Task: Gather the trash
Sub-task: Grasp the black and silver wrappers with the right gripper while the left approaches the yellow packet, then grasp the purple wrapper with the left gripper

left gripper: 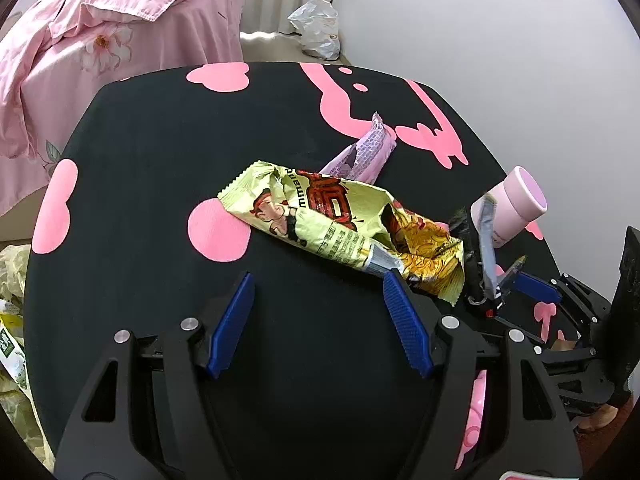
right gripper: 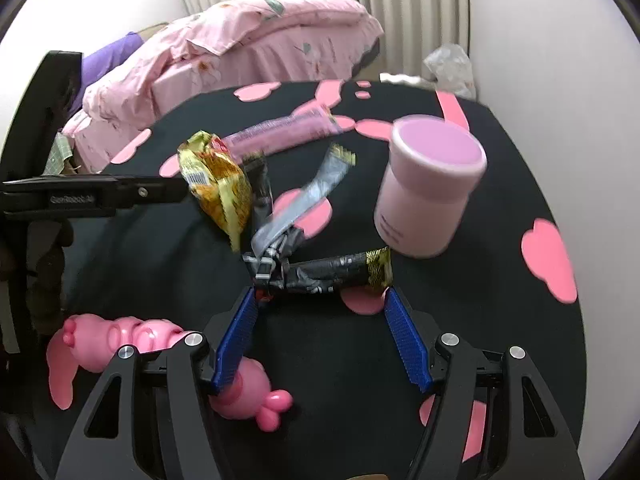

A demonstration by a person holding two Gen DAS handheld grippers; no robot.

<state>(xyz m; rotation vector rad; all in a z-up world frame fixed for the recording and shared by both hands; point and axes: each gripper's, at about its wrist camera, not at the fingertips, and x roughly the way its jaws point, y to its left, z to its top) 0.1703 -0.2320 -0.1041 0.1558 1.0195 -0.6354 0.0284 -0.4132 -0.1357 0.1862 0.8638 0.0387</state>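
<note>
Right wrist view blurs the black wrapper [right gripper: 336, 272] before the wide-open, empty right hand-held gripper [right gripper: 320, 300]; left hand-held gripper [left gripper: 318, 280] likewise.

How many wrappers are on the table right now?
3: yellow wrapper at centre, pink wrapper behind it, torn black wrapper between the right gripper's fingers. More may be hidden.
</note>
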